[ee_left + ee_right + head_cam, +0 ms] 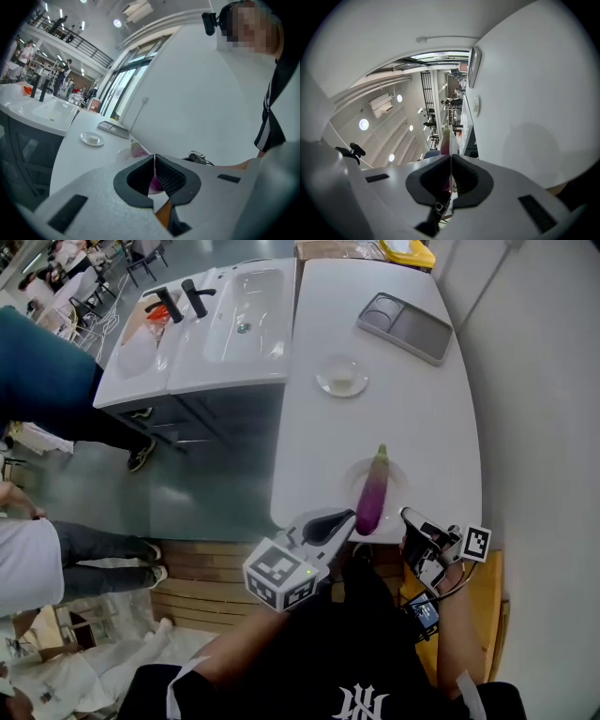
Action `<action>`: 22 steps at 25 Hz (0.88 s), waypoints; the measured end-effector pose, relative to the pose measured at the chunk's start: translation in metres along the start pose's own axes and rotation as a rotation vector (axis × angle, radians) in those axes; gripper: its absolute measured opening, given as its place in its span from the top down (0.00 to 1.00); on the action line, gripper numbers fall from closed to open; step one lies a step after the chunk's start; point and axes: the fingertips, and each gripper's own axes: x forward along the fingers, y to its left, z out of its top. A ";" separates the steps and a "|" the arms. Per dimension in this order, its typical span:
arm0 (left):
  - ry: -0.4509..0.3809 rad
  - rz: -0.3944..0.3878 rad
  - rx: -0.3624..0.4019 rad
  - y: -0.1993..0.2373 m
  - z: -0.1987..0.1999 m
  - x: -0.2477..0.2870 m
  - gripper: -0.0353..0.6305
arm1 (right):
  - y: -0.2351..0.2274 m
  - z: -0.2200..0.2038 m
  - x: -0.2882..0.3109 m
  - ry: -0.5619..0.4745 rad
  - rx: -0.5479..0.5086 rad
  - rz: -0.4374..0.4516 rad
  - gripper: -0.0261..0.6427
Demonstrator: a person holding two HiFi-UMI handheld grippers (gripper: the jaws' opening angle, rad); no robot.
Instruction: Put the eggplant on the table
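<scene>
The eggplant (372,491) is long and purple. It lies on a clear plate (396,472) at the near edge of the white table (319,446). Its green end points to 12 o'clock and its fat end points to 6 o'clock, close to the table's edge. So the eggplant is on the plate, not on the bare table.

The left gripper (349,516) is at about 8 o'clock from the eggplant. Its tip is just beside the eggplant's fat end. Its jaws are pressed together and hold nothing. In the left gripper view, a bit of purple shows past the closed jaws.

The right gripper (408,516) is at about 4 o'clock from the eggplant, near the plate's edge. It is turned on its side. Its jaws are pressed together too, and the thin pale rim of the plate sits in the line between them.

A small dish (323,381) with something pale in it sits farther up the table, at about 11 o'clock from the eggplant. A gray tray (405,326) lies past it, at about 1 o'clock. A white sink (239,310) stands beside the table at about 10 o'clock. People (37,371) stand on the floor at about 9 o'clock.
</scene>
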 end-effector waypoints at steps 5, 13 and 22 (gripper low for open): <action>0.008 0.008 0.020 -0.012 0.005 0.032 0.93 | -0.006 0.016 -0.009 0.022 0.008 0.008 0.95; 0.008 0.087 0.006 -0.002 0.012 0.086 0.93 | -0.025 0.069 -0.018 0.076 -0.012 -0.034 0.95; 0.022 0.171 -0.029 0.020 0.012 0.138 0.93 | -0.046 0.131 -0.020 0.119 -0.016 -0.064 0.95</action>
